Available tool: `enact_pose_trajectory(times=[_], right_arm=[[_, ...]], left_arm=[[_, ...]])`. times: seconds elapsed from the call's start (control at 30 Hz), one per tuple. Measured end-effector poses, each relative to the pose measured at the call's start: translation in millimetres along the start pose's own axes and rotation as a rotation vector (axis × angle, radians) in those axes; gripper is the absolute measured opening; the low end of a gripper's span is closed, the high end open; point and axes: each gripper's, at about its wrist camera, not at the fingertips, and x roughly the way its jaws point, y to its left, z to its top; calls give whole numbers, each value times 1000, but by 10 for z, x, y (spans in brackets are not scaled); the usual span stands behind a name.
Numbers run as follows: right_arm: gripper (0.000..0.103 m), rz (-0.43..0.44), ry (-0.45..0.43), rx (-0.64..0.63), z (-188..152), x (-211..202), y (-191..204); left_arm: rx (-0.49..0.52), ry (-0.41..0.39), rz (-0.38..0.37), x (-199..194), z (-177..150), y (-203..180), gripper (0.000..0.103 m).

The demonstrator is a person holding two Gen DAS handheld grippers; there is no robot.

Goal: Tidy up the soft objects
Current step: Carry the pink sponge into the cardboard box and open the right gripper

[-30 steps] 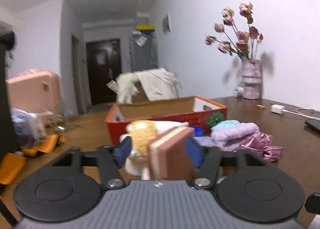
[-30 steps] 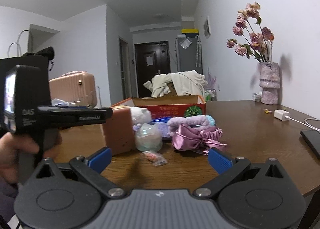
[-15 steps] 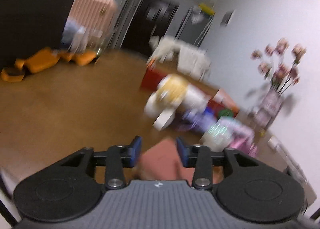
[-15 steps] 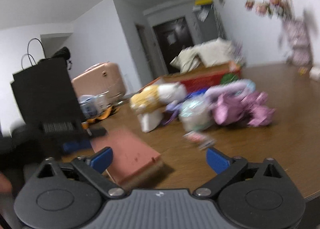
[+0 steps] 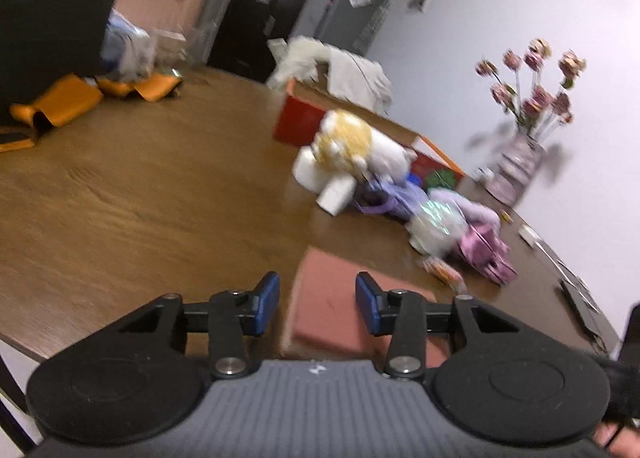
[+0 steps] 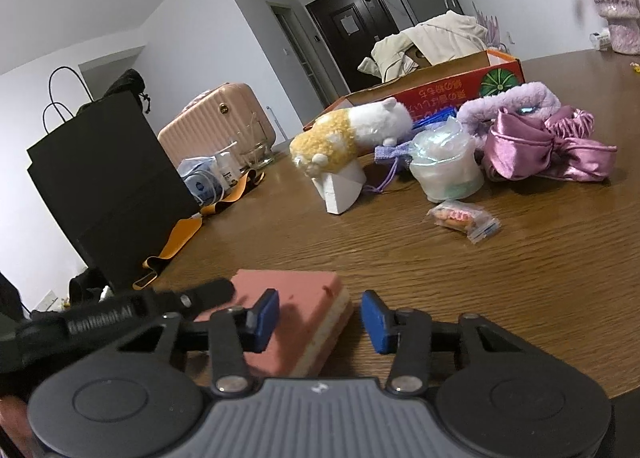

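A pink sponge block (image 5: 332, 306) lies flat near the table's front edge; it also shows in the right wrist view (image 6: 304, 318). My left gripper (image 5: 317, 302) is open above it, its pads apart and off the sponge. My right gripper (image 6: 318, 316) is open over the sponge's right edge. Further back lie a yellow-and-white plush toy (image 6: 352, 130), a purple fluffy headband (image 6: 508, 102), a pink satin bundle (image 6: 544, 146), a clear round pouch (image 6: 446, 166) and a small snack packet (image 6: 464, 218).
A red cardboard box (image 6: 440, 86) stands behind the pile. A black paper bag (image 6: 104, 178), orange strap (image 6: 188, 230) and glass items sit at the left. A flower vase (image 5: 520, 162) stands at the back right. The wooden table (image 6: 480, 278) has its edge close to me.
My left gripper carried the sponge down from upright in front of the plush to flat on the table, then opened and let it go. My right gripper moved over to the sponge.
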Motion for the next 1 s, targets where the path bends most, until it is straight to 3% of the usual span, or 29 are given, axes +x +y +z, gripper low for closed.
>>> enact_pose_trajectory(times=[0.1, 0.33, 0.5, 0.6, 0.73, 0.87, 1.0], right_arm=[[32, 27, 15, 36, 22, 12, -32], [30, 9, 7, 32, 130, -3, -20], [29, 20, -46, 13, 413, -51, 18], [29, 33, -100, -12, 876, -26, 41], [29, 37, -114, -63, 1780, 340, -34], [29, 40, -38, 51, 2707, 1071, -408], [29, 9, 66, 166, 3370, 1968, -862]], left_arm=[[-14, 2, -18, -6, -28, 17, 34], [14, 15, -56, -100, 6, -85, 31], [15, -40, -100, -89, 357, -195, 29], [18, -94, -148, 79, 873, -307, 29], [28, -148, -169, 641, 1788, -485, 28], [32, -103, -144, 1474, 2568, -596, 28], [-8, -5, -67, 2399, 3030, -544, 26]])
